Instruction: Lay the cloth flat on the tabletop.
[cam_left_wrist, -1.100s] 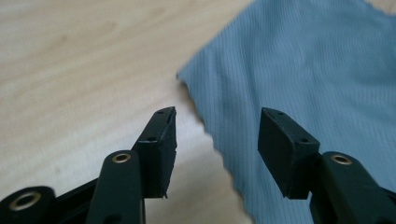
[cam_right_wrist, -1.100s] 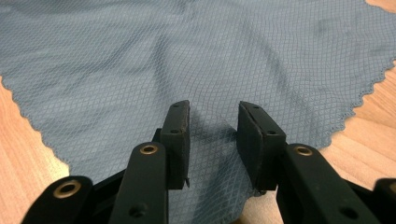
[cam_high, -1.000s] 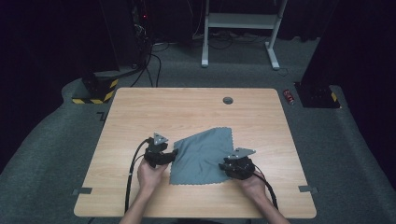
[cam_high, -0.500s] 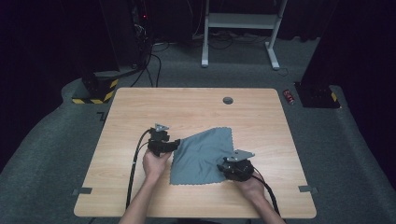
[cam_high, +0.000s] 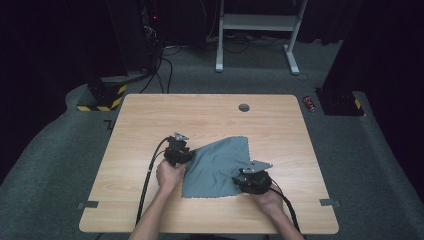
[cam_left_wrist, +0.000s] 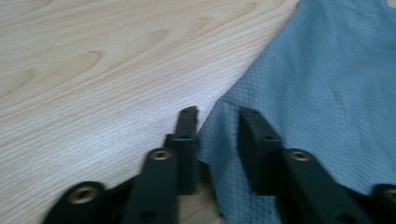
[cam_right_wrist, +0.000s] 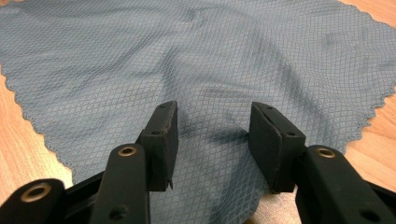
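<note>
Cloth: grey-blue diamond-weave cloth with scalloped edge (cam_high: 216, 162), spread on light wooden worktop (cam_high: 150, 120).
Left gripper (cam_left_wrist: 217, 126): parted, set astride cloth edge.
Right gripper (cam_right_wrist: 212, 128): parted, cloth between jaws.

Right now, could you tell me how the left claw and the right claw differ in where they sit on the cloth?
The left claw straddles the cloth's edge, one jaw over bare table; the right claw has both jaws over cloth. The left claw's gap is narrower than the right claw's. Both are open.
</note>
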